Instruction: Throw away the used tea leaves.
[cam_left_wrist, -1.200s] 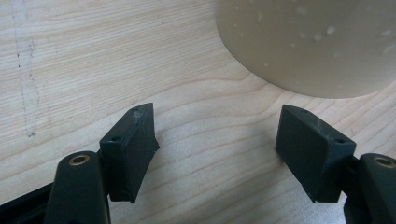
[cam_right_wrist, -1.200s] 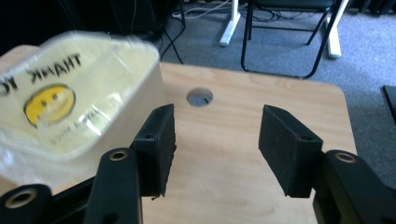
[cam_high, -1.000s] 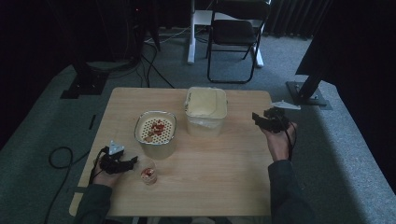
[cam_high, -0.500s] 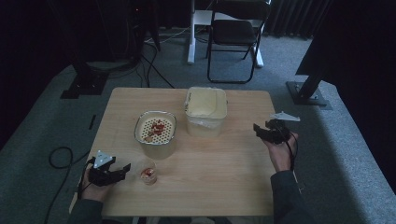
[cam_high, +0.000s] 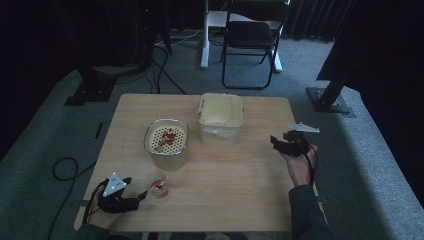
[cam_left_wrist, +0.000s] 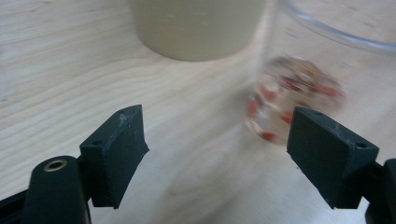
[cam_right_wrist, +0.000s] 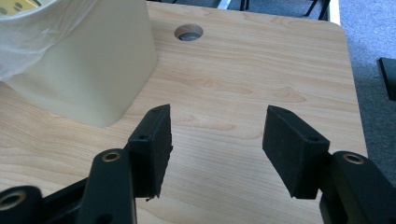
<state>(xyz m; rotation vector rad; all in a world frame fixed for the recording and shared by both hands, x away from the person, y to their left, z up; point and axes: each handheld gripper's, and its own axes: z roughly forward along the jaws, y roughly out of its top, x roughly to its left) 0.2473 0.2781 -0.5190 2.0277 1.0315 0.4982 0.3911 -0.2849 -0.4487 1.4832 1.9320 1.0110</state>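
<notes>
Risk of tipping the small clear glass cup of red bits (cam_high: 159, 185), standing just beside the wide-open, empty left gripper (cam_high: 131, 197), through an off-centre close; right gripper (cam_high: 280, 144) likewise spread, empty, well apart.

A dim studio-like lab: black curtains (cam_high: 390, 60), grey carpet (cam_high: 45, 145), stand bases (cam_high: 90, 92), floor cables (cam_high: 65, 170), a folding chair (cam_high: 250, 40) behind the wooden table (cam_high: 240, 195).

- No readable text, labels, brands or numbers anywhere.
- Nothing legible on the cream tub (cam_high: 221, 120), glass cup (cam_left_wrist: 322, 84) or table (cam_high: 240, 185).
</notes>
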